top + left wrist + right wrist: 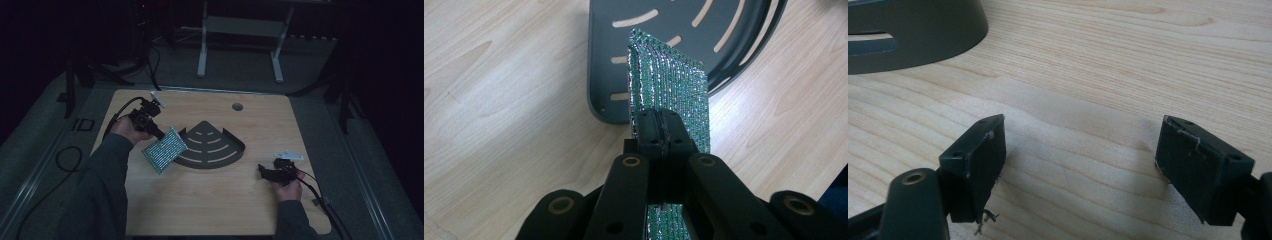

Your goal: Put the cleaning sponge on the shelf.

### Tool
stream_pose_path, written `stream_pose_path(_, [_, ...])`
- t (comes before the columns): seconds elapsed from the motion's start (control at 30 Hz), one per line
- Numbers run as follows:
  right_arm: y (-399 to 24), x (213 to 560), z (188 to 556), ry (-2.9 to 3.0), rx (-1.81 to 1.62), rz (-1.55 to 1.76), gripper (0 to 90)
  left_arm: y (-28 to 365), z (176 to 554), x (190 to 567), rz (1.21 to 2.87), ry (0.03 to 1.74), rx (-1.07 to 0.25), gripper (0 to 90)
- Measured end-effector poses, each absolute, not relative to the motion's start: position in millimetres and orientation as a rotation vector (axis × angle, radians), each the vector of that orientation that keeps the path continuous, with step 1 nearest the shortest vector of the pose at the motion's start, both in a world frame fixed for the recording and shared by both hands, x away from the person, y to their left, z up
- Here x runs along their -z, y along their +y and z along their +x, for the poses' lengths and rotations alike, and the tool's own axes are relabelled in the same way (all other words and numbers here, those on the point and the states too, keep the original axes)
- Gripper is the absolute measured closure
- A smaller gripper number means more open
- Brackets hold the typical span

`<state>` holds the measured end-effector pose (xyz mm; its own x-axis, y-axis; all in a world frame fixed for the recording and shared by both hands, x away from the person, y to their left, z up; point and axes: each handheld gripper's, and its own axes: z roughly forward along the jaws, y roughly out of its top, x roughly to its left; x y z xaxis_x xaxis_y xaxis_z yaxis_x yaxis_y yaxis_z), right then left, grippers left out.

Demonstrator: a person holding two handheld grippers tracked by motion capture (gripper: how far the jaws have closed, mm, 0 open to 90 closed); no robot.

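Note:
A flat green pad with a shiny silver-dotted weave [164, 149] hangs tilted above the table, just left of a dark grey fan-shaped tray [227, 157]. My left gripper [159, 133] is shut on the pad's upper edge. In the left gripper view the two black jaws meet on the green pad [669, 85], my left gripper [663, 127] pointing at the slotted tray [600, 70] beyond. My right gripper [262, 170] rests low at the table's right, open, near the tray's right corner. In the right gripper view my right gripper [1080, 155] has bare wood between its fingers [979, 165].
The wooden table [215, 200] has a round cable hole [237, 106] at the back. Cables trail off both grippers over the table edges. The tray's curved rim [923, 35] lies ahead-left of the right gripper. White table legs [202, 55] stand behind the table.

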<state>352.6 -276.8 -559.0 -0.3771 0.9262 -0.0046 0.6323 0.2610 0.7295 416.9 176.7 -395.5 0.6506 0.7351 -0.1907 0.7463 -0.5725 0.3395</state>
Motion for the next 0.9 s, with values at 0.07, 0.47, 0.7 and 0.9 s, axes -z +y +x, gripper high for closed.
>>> stream_pose_path(0.07, [-277, 559, 353, 2.103, -0.907, 1.412, 19.6, 174, 418, 394, 2.489, 1.158, 0.037, 90.0])
stream_pose_path(0.47, [-277, 559, 353, 2.104, -0.908, 1.411, 19.5, 164, 427, 396, 2.499, 1.149, 0.041, 90.0])
stream_pose_path(0.7, [-277, 559, 353, 2.104, -0.907, 1.411, 19.5, 161, 432, 395, 2.511, 1.141, 0.038, 90.0])
stream_pose_path(0.9, [-277, 559, 353, 2.103, -0.908, 1.411, 19.5, 155, 436, 393, 2.52, 1.13, 0.031, 90.0])
